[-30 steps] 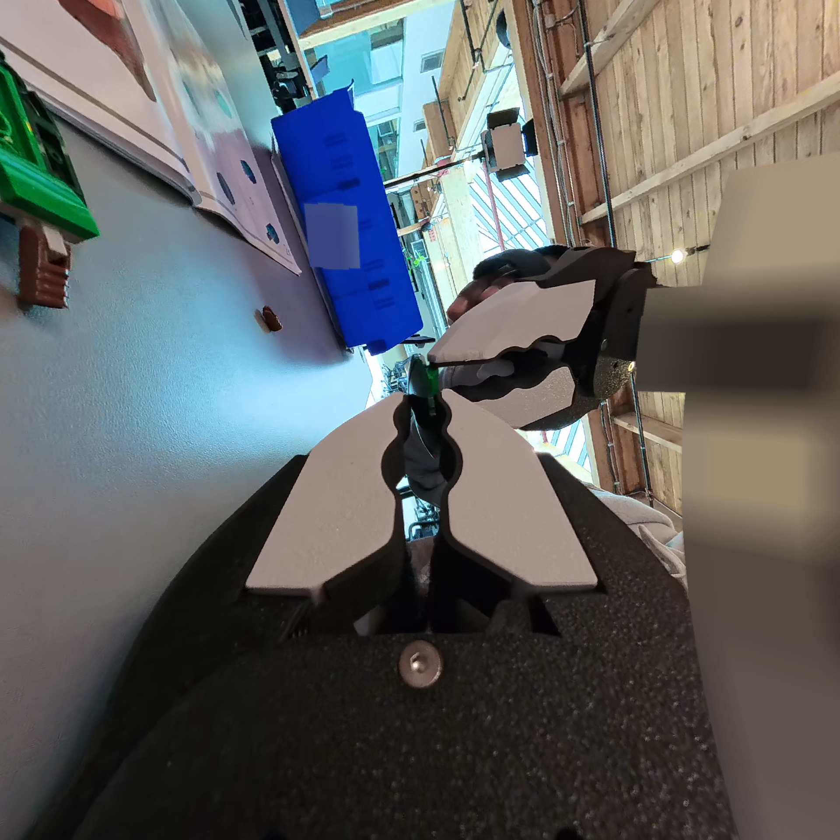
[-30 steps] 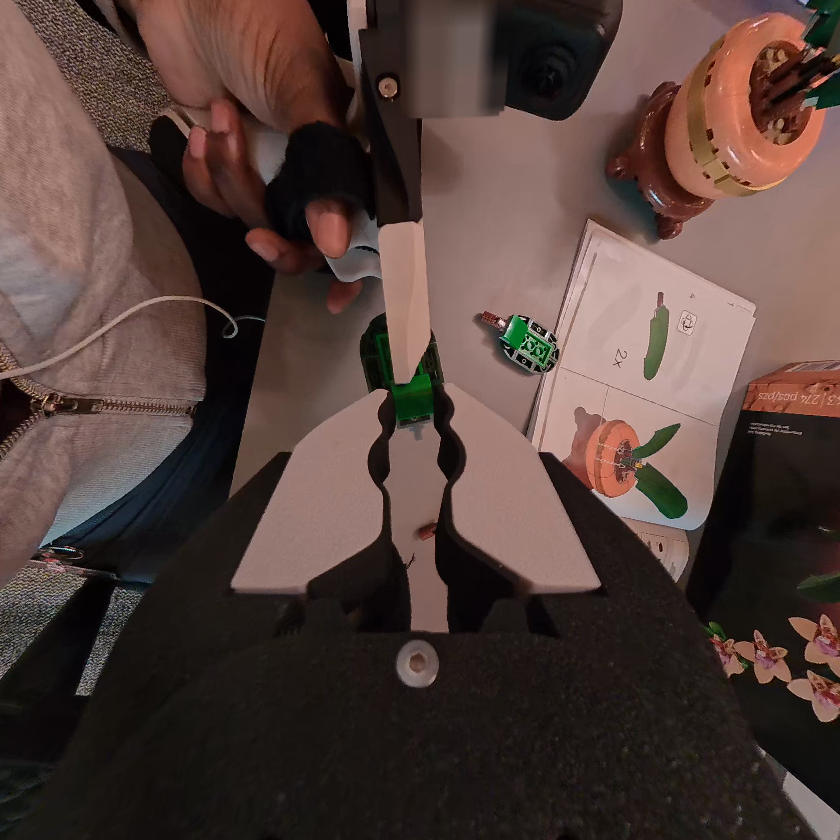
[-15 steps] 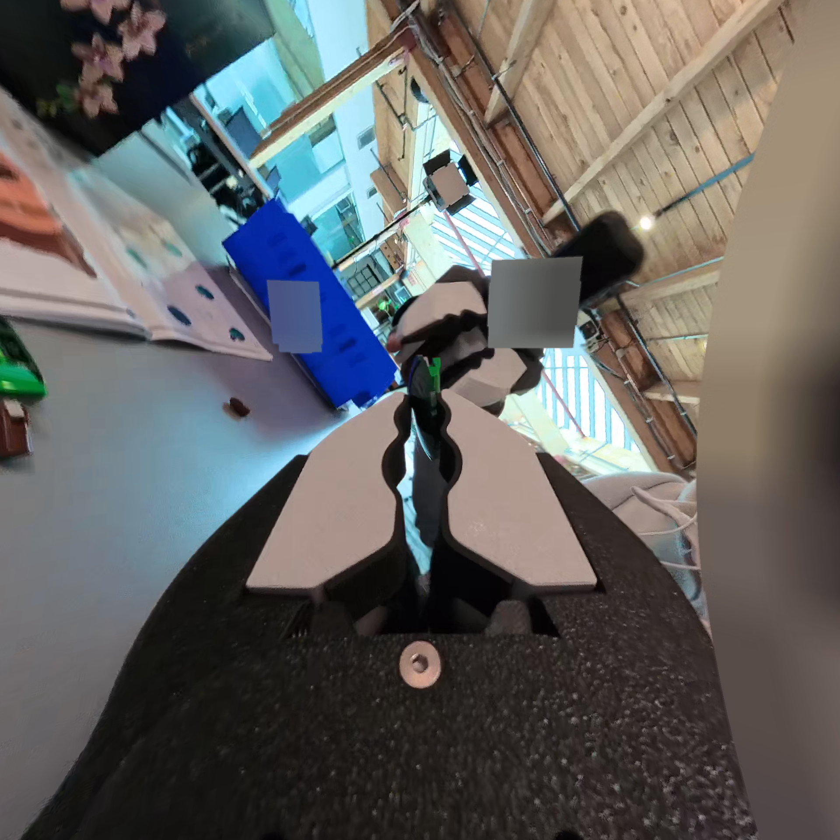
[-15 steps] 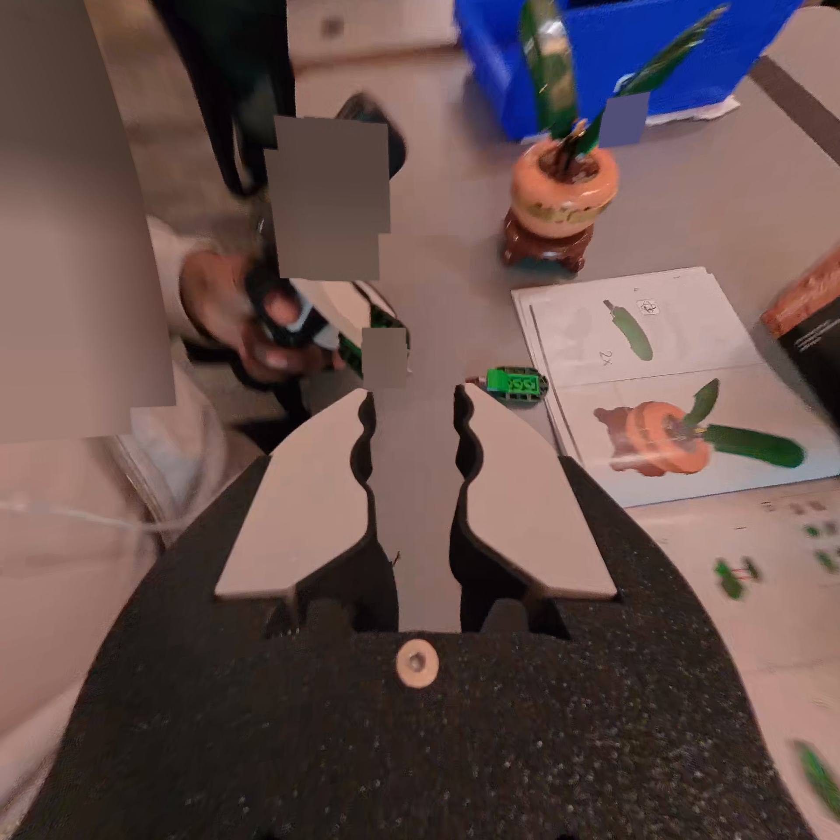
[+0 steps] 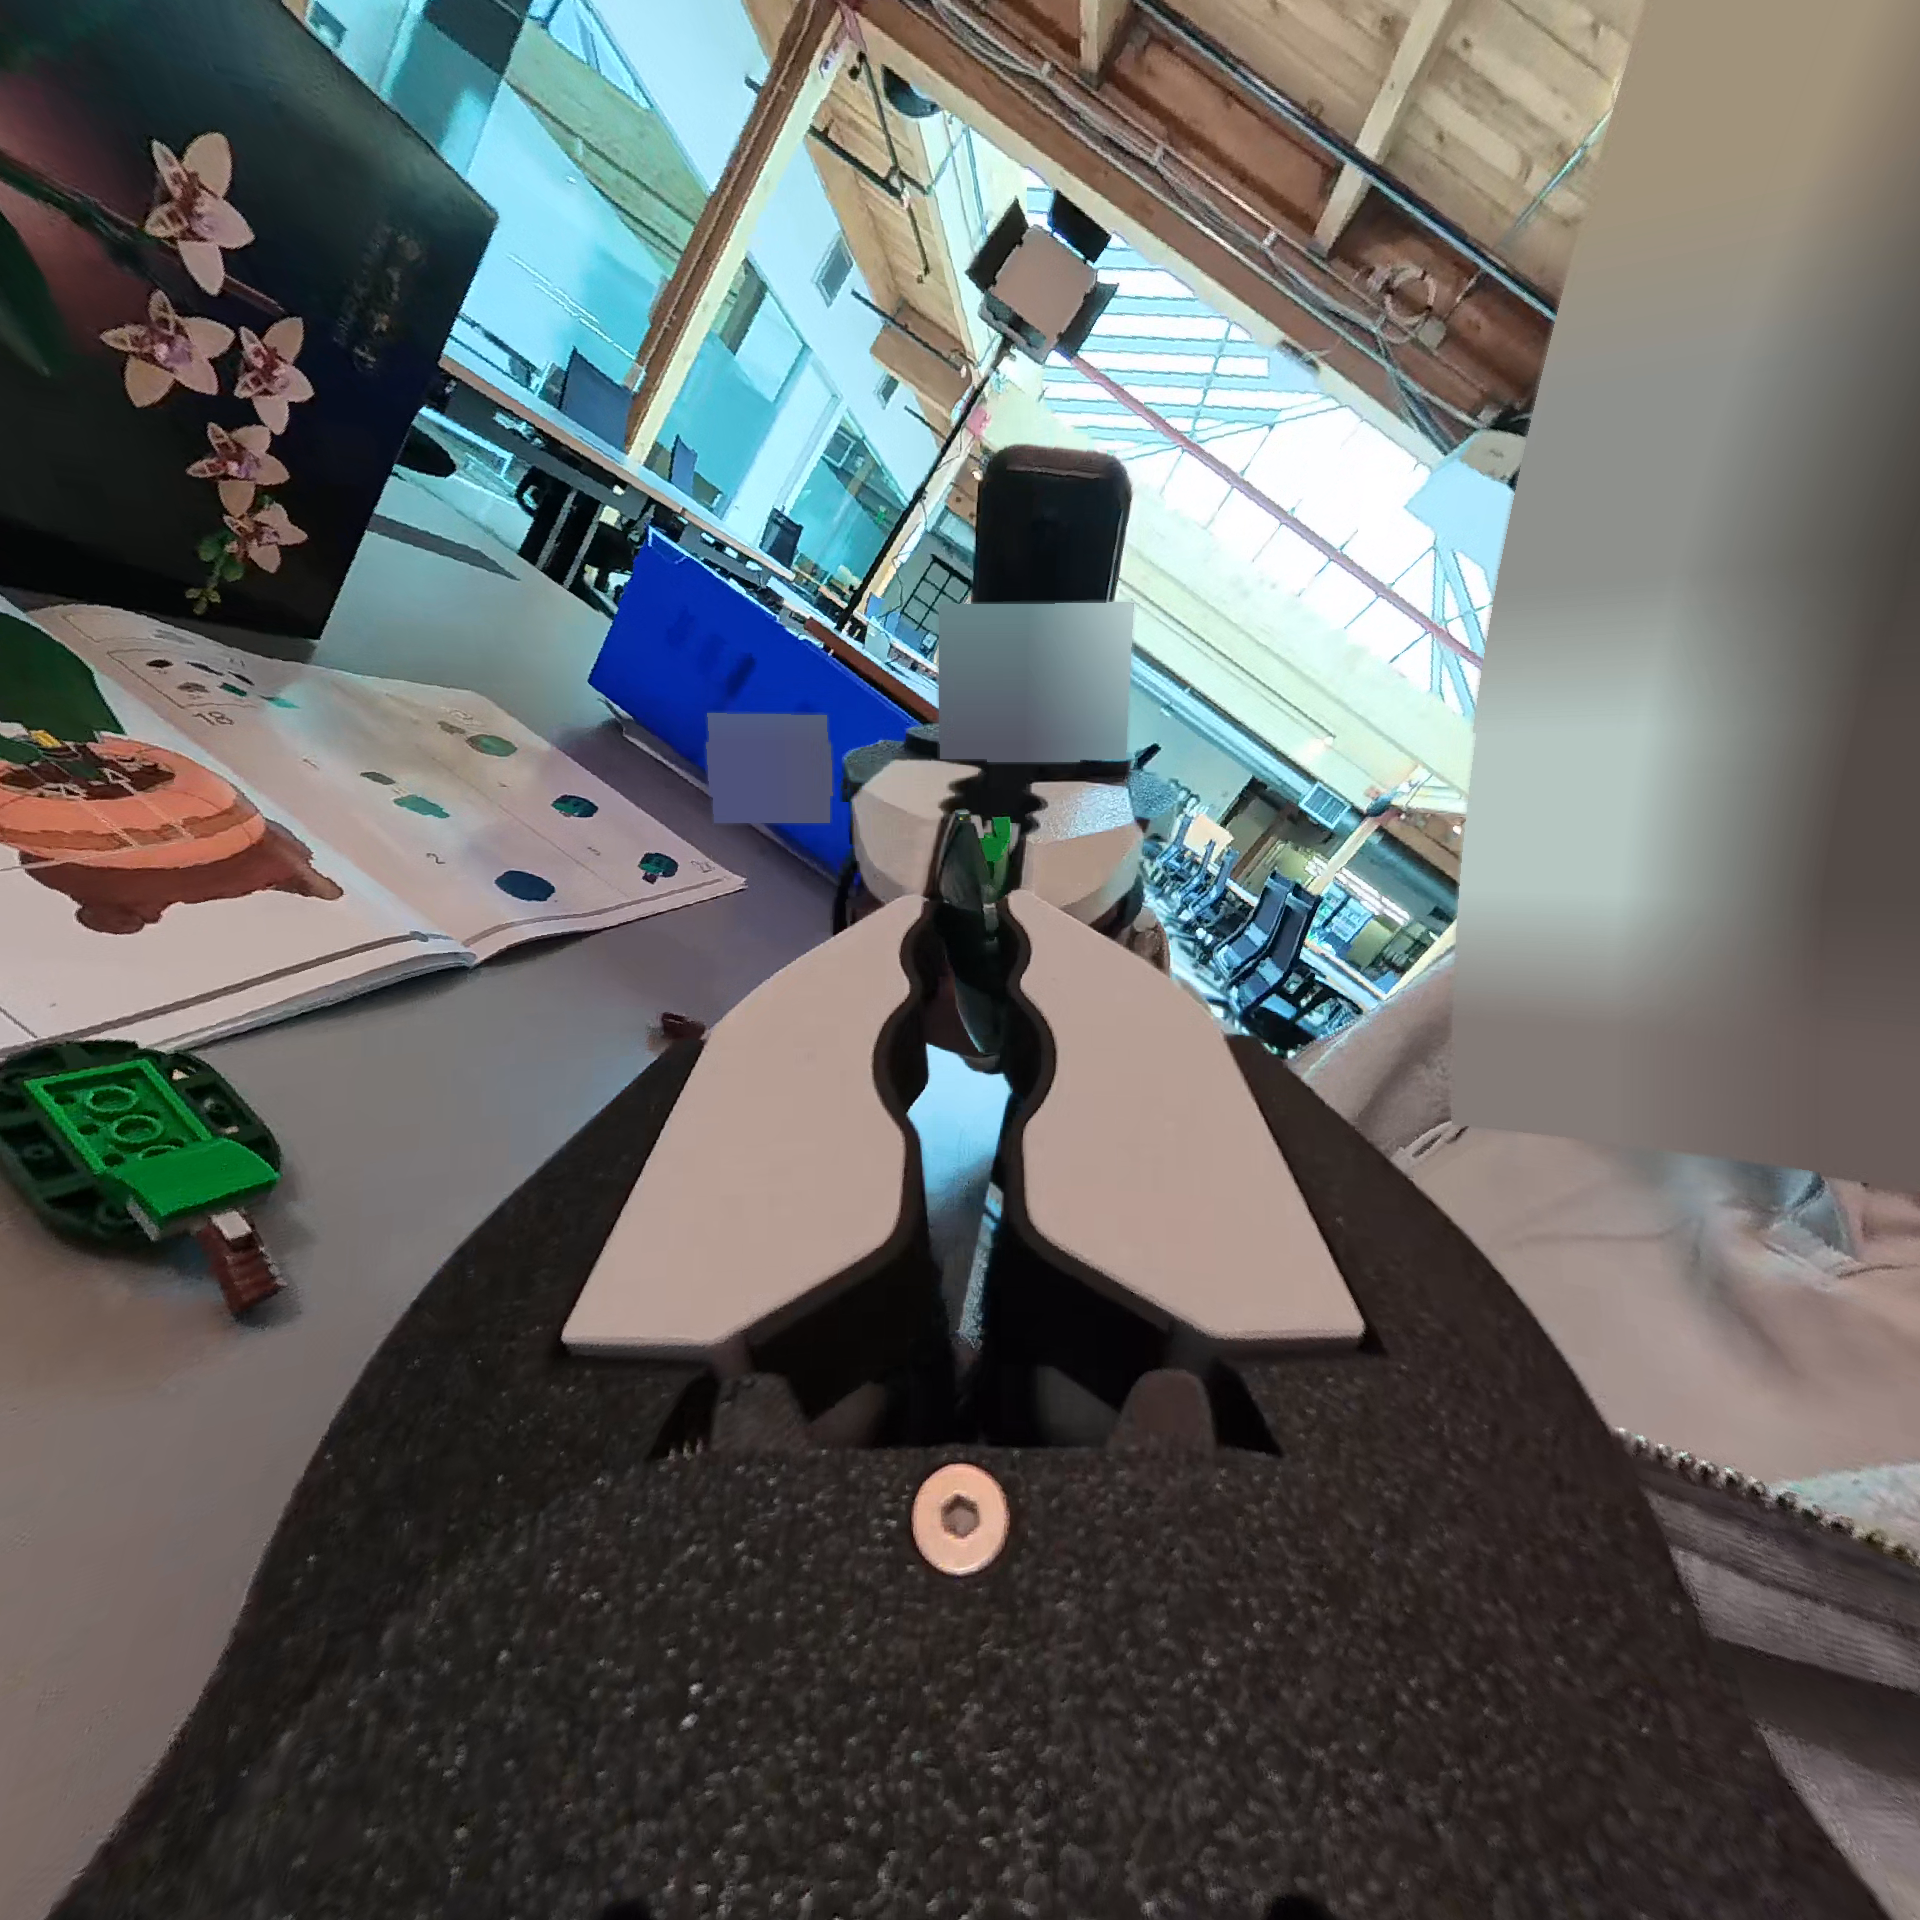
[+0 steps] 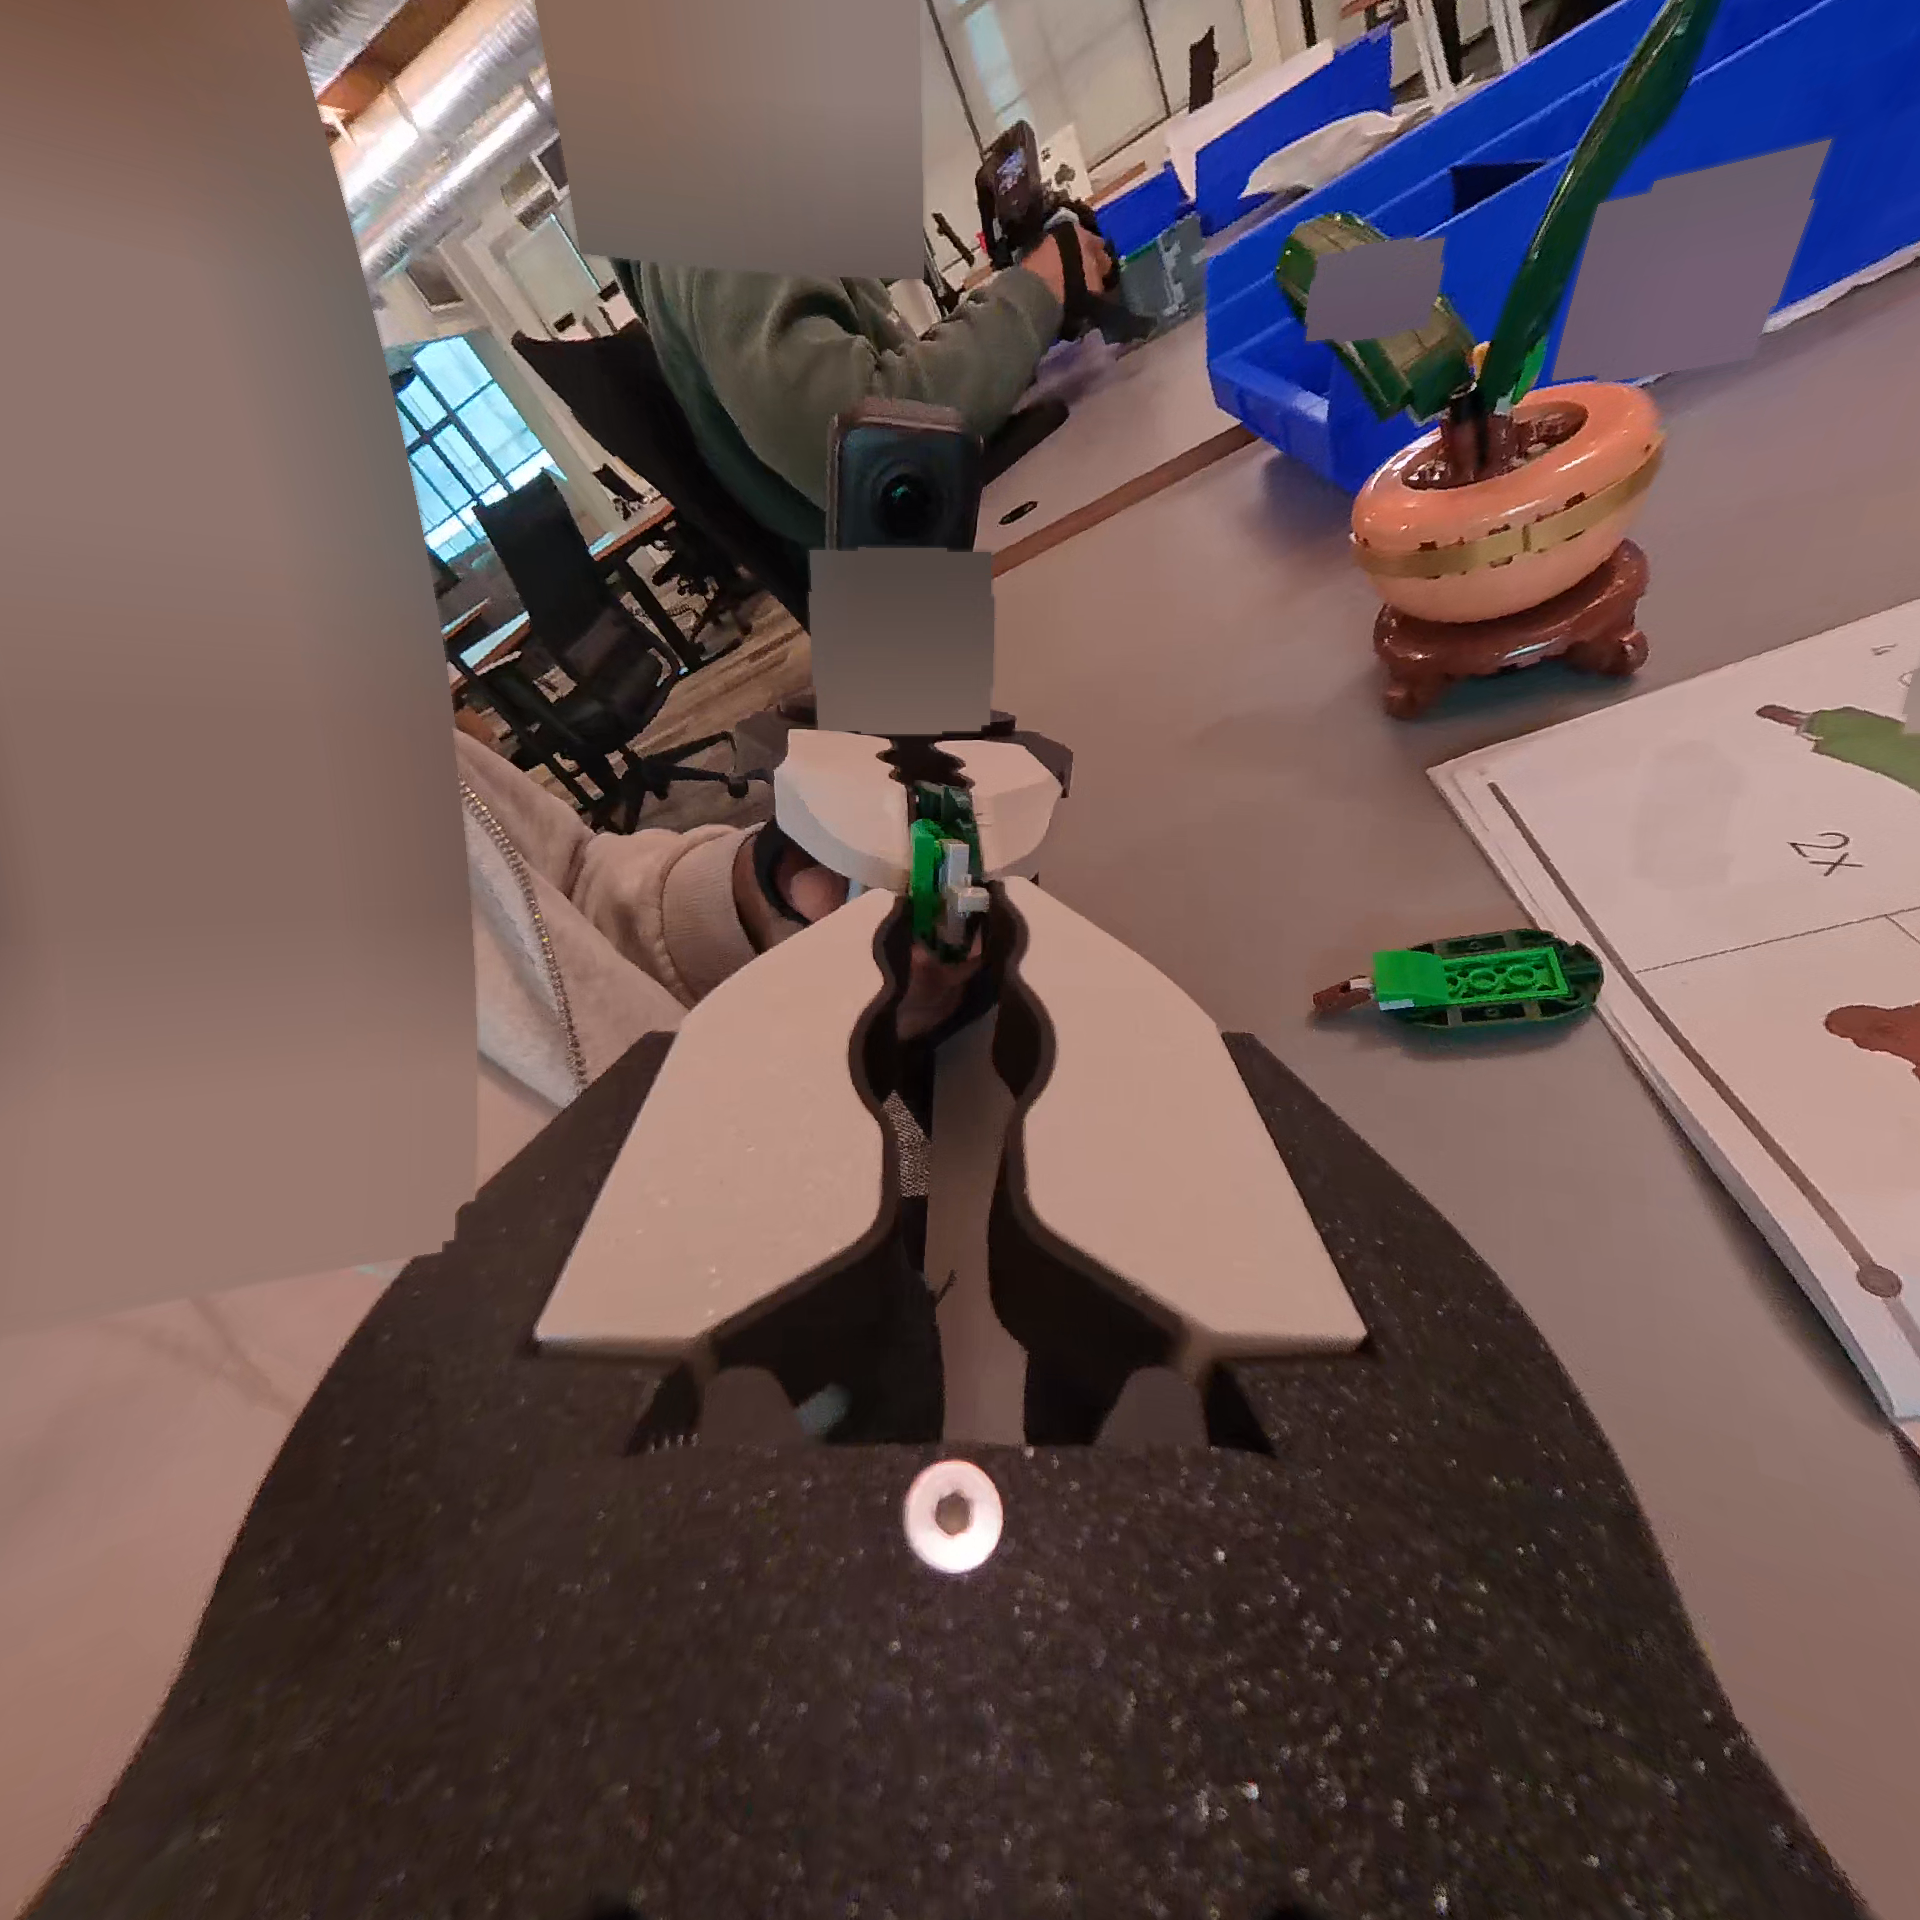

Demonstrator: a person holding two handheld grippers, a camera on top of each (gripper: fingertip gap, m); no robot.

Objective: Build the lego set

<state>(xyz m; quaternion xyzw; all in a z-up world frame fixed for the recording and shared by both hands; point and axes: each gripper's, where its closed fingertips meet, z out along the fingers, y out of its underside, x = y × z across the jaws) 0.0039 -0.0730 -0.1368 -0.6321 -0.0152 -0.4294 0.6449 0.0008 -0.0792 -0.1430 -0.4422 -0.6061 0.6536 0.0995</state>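
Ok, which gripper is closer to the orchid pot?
Left, probably. Both clamp one green leaf piece; from the right gripper the pot stands ahead-right, beyond the left gripper.

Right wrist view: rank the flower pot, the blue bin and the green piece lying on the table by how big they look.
1. blue bin, partly cut off
2. flower pot
3. green piece, clearly smallest, though nearer the camera

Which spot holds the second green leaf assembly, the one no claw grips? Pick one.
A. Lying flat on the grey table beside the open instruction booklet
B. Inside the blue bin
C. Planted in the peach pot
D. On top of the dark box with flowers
A: the green leaf assembly lies flat on the grey table, just left of the open instruction booklet, apart from both claws.
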